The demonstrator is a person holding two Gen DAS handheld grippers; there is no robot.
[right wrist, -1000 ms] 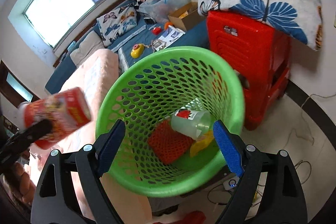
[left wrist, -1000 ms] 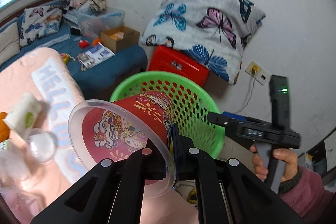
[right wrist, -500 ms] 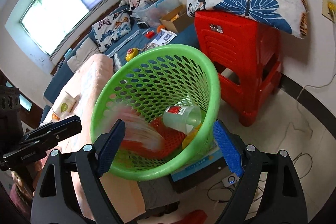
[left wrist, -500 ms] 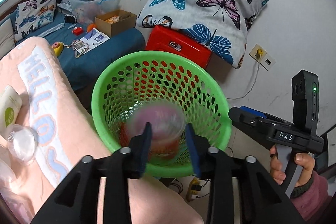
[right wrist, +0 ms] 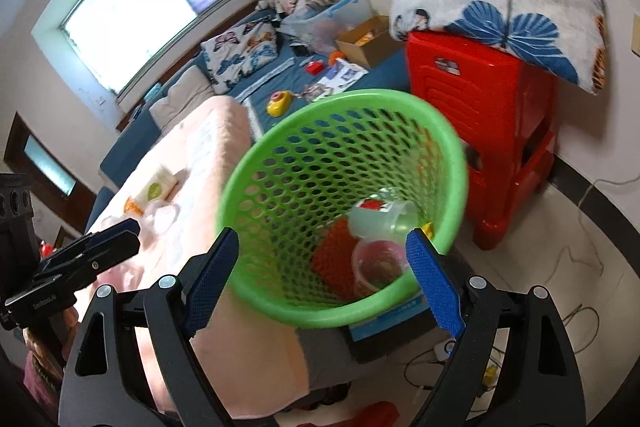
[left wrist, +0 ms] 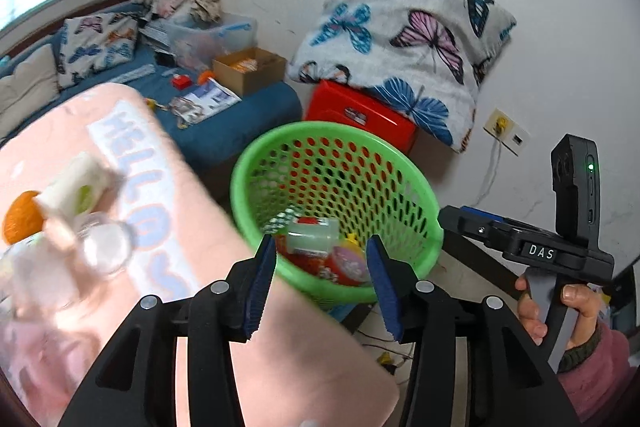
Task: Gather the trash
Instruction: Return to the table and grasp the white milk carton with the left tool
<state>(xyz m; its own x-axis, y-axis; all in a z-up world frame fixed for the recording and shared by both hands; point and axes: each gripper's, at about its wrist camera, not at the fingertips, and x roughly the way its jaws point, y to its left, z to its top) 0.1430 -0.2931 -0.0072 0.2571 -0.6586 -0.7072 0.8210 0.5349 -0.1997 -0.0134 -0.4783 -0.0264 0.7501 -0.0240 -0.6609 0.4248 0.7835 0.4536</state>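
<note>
Green basket (left wrist: pixel 420 187) = landmark, standing beside pink blanket (left wrist: pixel 224 267), in front of red stool (left wrist: pixel 360 111). Red cup (right wrist: pixel 376 263) now lying inside basket, at bottom, on its side; long axis tilted, open mouth w/ clear rim turned up toward right wrist cam, base deeper in among the other trash. Just beside it: clear plastic cup (right wrist: pixel 384 219) also on its side, mouth toward basket's right wall, and orange mesh piece (right wrist: pixel 332 259).

Left gripper (left wrist: pixel 320 283) above basket's near rim, jaws just been opening, part spread, nothing between pads. Right gripper (right wrist: pixel 320 279) over same near rim, jaws wide apart, empty. Person's hand (left wrist: pixel 560 307) on right gripper's handle, right of basket.

Left of basket, on blanket: white packet (left wrist: pixel 76 187), orange item (left wrist: pixel 22 221), clear lid (left wrist: pixel 106 247), all blurred.
</note>
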